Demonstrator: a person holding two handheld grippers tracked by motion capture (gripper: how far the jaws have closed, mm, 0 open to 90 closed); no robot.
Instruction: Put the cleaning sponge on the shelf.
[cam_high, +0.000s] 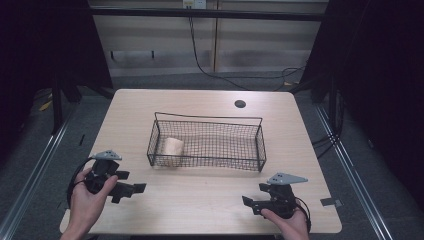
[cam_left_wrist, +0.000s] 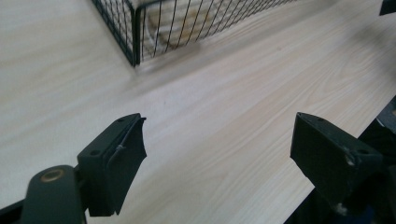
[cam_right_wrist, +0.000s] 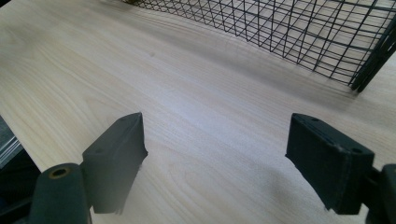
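Note:
A black wire basket (cam_high: 207, 119) stands in the middle of the light wooden table (cam_high: 200, 200). Inside its left end lies a beige roll-shaped object (cam_high: 173, 148), also visible through the mesh (cam_left_wrist: 163, 32) in the left gripper view. My left gripper (cam_high: 131, 189) hovers low near the table's front left, jaws pointing right. Its jaws stand wide apart (cam_left_wrist: 217, 149) with only bare wood between them, the basket's corner (cam_left_wrist: 126, 28) just ahead. My right gripper (cam_high: 251, 204) rests at the front right, pointing left, open (cam_right_wrist: 215, 149) and empty, with the basket's mesh wall (cam_right_wrist: 299, 32) beyond it.
A round dark cable hole (cam_high: 240, 104) sits in the tabletop behind the basket. Bare wood runs between the two grippers along the front edge. Dark curtains flank the table, and cables trail on the floor behind it.

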